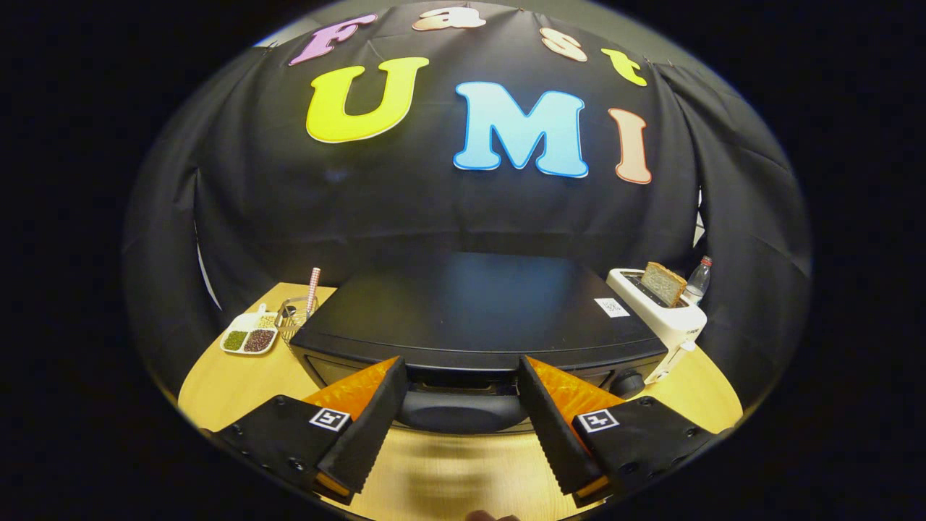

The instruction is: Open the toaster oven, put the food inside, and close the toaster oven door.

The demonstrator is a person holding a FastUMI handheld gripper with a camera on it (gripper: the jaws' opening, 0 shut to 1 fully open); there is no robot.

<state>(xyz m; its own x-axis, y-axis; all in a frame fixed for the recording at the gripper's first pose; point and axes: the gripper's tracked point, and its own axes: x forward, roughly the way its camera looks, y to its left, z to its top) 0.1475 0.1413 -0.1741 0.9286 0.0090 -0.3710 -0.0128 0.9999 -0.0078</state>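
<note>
A black toaster oven (477, 307) stands on the wooden table (217, 383) just ahead of me, seen from above its front edge. Its dark door handle (461, 411) lies between my two fingers, slightly beyond the tips. My gripper (460, 376) is open, the fingers spread wide to either side of the handle and touching nothing. The door looks shut against the oven body. A control knob (628, 382) sits at the oven's front right.
A white pop-up toaster (665, 312) with a slice of bread (662, 282) stands to the oven's right, a clear bottle (697, 281) behind it. Left of the oven are a white divided dish (249, 336) of beans and a glass with a striped straw (312, 289).
</note>
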